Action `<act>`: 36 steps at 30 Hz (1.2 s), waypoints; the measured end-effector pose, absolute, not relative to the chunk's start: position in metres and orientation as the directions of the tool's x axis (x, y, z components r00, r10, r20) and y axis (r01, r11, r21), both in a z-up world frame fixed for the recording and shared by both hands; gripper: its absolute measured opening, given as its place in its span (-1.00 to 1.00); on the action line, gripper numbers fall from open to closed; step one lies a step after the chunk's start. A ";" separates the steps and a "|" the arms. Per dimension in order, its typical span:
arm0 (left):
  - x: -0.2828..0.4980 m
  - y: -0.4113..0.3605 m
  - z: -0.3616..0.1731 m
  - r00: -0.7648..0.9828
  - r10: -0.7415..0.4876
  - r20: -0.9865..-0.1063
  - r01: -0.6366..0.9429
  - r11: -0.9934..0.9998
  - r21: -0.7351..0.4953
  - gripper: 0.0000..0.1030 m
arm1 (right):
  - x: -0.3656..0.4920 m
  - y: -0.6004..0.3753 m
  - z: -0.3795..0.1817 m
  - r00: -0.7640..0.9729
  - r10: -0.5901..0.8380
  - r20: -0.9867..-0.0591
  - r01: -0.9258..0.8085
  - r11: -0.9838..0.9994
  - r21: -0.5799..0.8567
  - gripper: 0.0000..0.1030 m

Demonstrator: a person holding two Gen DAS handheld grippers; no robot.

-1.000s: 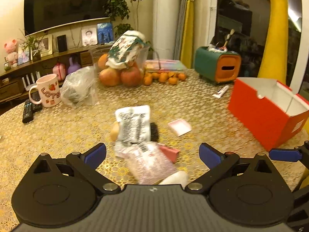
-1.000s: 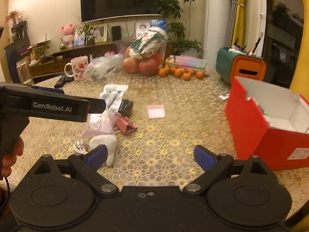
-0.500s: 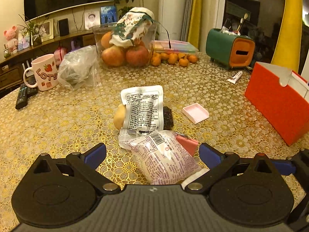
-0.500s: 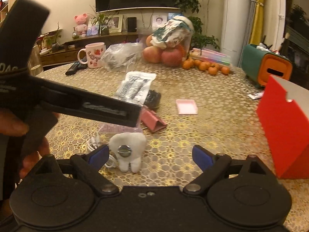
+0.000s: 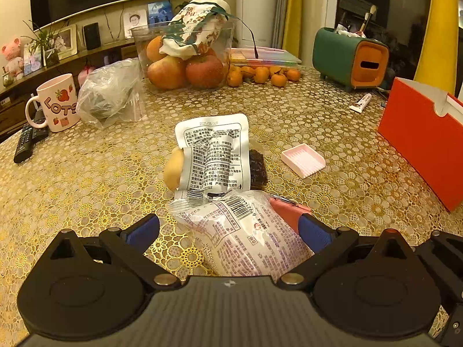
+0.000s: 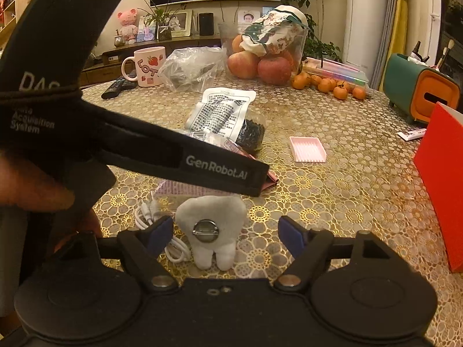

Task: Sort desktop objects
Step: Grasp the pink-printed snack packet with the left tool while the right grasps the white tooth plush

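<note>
A pile of desktop items lies mid-table. My left gripper [image 5: 228, 232] is open and low over a pink-printed white snack packet [image 5: 246, 231], which lies between its blue pads. Beyond it lie a white packet with black print [image 5: 214, 153], a dark packet [image 5: 258, 169] and a pink folded clip [image 5: 289, 211]. My right gripper [image 6: 225, 234] straddles a white tooth-shaped plush [image 6: 211, 231] with a metal pin on it. Its jaws are closing, and a gap still shows on the plush's right side. A coiled white cable [image 6: 147, 217] lies beside the plush. A red open box [image 5: 419, 144] stands at the right.
The left tool's black housing [image 6: 214, 170] and a hand cross the right wrist view. A small pink tray [image 5: 303, 160] lies toward the red box. At the back stand a mug [image 5: 55, 104], a plastic bag [image 5: 110, 95], a fruit container [image 5: 185, 66], mandarins [image 5: 260, 75] and a green-orange holder [image 5: 350, 57].
Both grippers moved forward and down toward the pile. The left one now straddles the pink-printed packet. The right jaws narrowed around the tooth plush.
</note>
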State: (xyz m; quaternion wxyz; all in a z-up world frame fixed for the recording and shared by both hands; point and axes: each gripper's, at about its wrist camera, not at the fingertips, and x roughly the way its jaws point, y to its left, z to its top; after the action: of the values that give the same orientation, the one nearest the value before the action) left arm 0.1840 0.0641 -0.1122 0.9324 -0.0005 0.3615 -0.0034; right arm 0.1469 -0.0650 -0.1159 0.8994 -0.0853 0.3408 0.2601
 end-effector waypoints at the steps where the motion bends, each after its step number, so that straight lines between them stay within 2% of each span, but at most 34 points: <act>1: 0.185 0.065 -0.113 0.738 -0.010 -0.675 0.006 1.000 -0.008 0.99 | 0.148 -0.065 -0.116 0.627 0.418 -0.657 -0.531 0.847 0.033 0.48; 5: 0.184 0.067 -0.114 0.738 -0.029 -0.674 0.012 1.000 -0.029 0.91 | 0.151 -0.065 -0.117 0.606 0.449 -0.657 -0.549 0.833 0.062 0.33; 9: 0.182 0.064 -0.113 0.742 -0.032 -0.670 0.024 0.999 -0.022 0.80 | 0.152 -0.066 -0.117 0.583 0.476 -0.658 -0.566 0.820 0.091 0.00; 19: 0.177 0.065 -0.108 0.739 -0.057 -0.671 0.019 0.998 -0.065 0.47 | 0.149 -0.086 -0.109 0.593 0.467 -0.656 -0.541 0.835 0.106 -0.01; 22: 0.175 0.066 -0.107 0.733 -0.064 -0.677 0.012 0.997 -0.082 0.31 | 0.146 -0.099 -0.105 0.606 0.452 -0.654 -0.521 0.847 0.103 0.00; 25: 0.171 0.065 -0.106 0.729 -0.081 -0.680 0.021 0.995 -0.095 0.03 | 0.146 -0.114 -0.103 0.620 0.434 -0.654 -0.491 0.865 0.109 0.00; 36: 0.147 0.056 -0.090 0.734 -0.086 -0.673 0.034 0.995 -0.090 0.01 | 0.144 -0.157 -0.089 0.668 0.387 -0.635 -0.407 0.905 0.124 0.00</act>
State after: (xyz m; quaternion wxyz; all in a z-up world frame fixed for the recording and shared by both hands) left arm 0.1469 0.0556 -0.0898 0.9305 -0.0360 0.3631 -0.0323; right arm 0.1443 -0.1573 -0.0892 0.9133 -0.0142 0.3443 0.2173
